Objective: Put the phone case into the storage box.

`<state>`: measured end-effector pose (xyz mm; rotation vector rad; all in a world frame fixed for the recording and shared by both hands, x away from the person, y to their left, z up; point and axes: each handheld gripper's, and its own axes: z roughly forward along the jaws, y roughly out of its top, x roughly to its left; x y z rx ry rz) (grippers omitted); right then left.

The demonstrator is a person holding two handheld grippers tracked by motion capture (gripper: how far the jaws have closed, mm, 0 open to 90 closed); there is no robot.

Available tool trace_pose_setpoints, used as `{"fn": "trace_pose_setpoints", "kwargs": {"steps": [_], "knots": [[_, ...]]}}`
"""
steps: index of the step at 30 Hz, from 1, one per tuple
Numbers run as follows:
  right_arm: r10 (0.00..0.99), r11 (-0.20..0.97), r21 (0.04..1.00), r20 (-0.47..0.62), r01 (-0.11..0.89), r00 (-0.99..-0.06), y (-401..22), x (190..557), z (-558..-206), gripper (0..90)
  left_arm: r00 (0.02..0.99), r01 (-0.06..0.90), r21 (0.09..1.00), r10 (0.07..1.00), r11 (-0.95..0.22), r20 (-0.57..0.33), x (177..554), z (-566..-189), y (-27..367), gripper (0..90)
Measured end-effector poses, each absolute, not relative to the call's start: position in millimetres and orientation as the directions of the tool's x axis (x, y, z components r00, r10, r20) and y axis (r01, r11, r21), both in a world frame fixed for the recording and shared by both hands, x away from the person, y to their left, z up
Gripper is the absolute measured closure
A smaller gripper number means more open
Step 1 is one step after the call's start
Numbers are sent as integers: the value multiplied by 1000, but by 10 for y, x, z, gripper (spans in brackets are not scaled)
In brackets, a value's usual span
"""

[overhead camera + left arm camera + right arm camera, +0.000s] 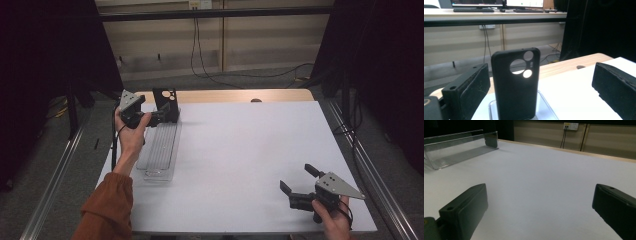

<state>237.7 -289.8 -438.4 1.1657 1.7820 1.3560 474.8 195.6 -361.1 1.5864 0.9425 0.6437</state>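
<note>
Standing upright between the spread jaws of the left gripper (534, 92), black phone case (515, 85) — camera cut-outs near its top, daylight showing straight through them. Planted at the far end of a long clear tray (161, 150), lower edge apparently seated in one of the tray's ribbed slots, though the exact seat hidden low in the left gripper view. Ahead of the claw and roughly centred in its opening, nearer the left-hand jaw than the right-hand one, touching neither.

Likely very light, an empty shell with thin, somewhat flexible walls; matte surface, so probably decent friction against the scuffed jaw pads. Not fragile, yet prone to bow inward under a hard squeeze and to tip out of its slot at a sideways nudge. Best hold, by judgement: across the two long edges around mid-height, below the cut-outs where the shell is weakest, with gentle pressure and a straight upward lift to free it from the ribs.

Beyond the claw, wooden table edge, then a wall with hanging cables and a desk with monitors.

Well off to the claw's right and nearer the person, right gripper (297, 182) held in the other hand low over the white table sheet (250, 150), jaws wide apart and empty. Ahead of that claw, bare sheet; far off to its upper left, the tray seen from the side.
</note>
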Motion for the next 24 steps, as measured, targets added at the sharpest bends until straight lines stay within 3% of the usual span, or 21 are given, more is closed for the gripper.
{"fn": "trace_pose_setpoints", "kwargs": {"steps": [24], "knots": [[906,78,963,41,259,-422,-2883,2362,-4351,0,617,216,975,780,-40,-105,4271,-3668,1938,30]]}}
